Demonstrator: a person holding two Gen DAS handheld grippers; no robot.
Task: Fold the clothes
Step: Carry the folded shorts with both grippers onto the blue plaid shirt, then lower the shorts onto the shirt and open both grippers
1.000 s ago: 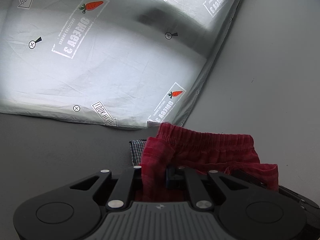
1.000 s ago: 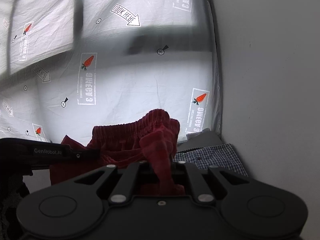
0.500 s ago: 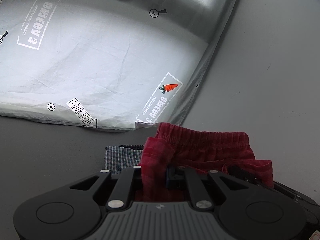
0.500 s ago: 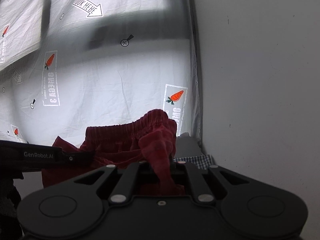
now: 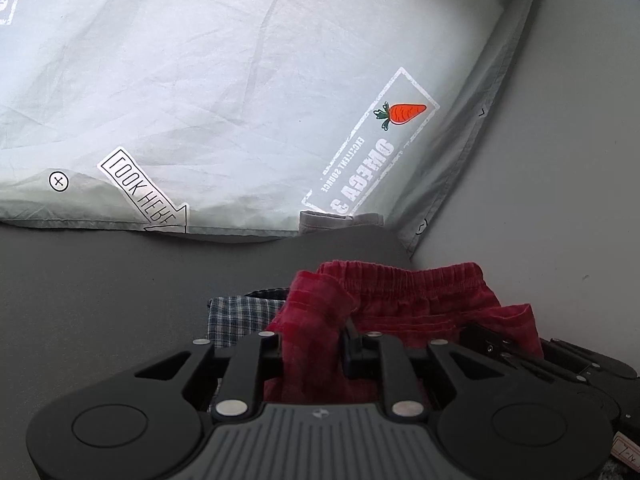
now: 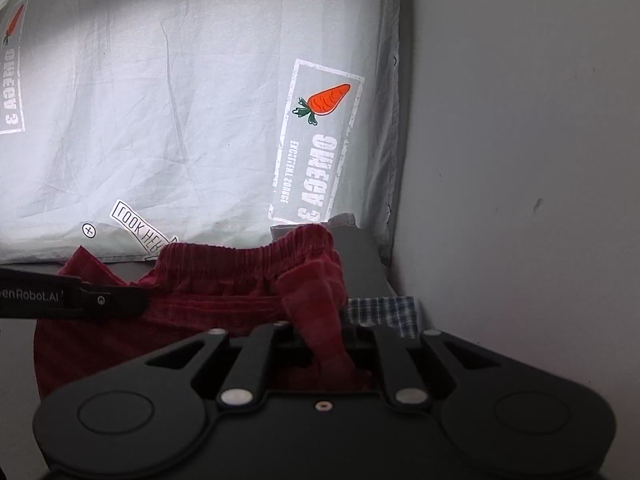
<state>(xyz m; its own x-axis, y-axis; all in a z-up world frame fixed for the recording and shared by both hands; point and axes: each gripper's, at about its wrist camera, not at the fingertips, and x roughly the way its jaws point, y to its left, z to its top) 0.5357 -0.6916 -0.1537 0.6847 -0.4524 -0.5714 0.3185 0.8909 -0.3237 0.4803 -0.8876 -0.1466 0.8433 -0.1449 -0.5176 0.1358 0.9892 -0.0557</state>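
My left hand-held gripper (image 5: 312, 344) and right hand-held gripper (image 6: 326, 340) each pinch the red shorts (image 5: 420, 300) by the waistband, held above the checked garment (image 5: 236, 316) on the counter (image 5: 100, 280). Fold looks mid-way; stage unclear.

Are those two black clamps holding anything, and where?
Both hold the red elastic-waisted shorts: left gripper and right gripper each pinch a bunched waistband end.

I see red shorts (image 5: 420, 300) with a gathered elastic waistband, bunched and lifted at both top corners, hanging over folded checked cloth (image 5: 240, 316) beside a grey folded garment (image 6: 352, 248).
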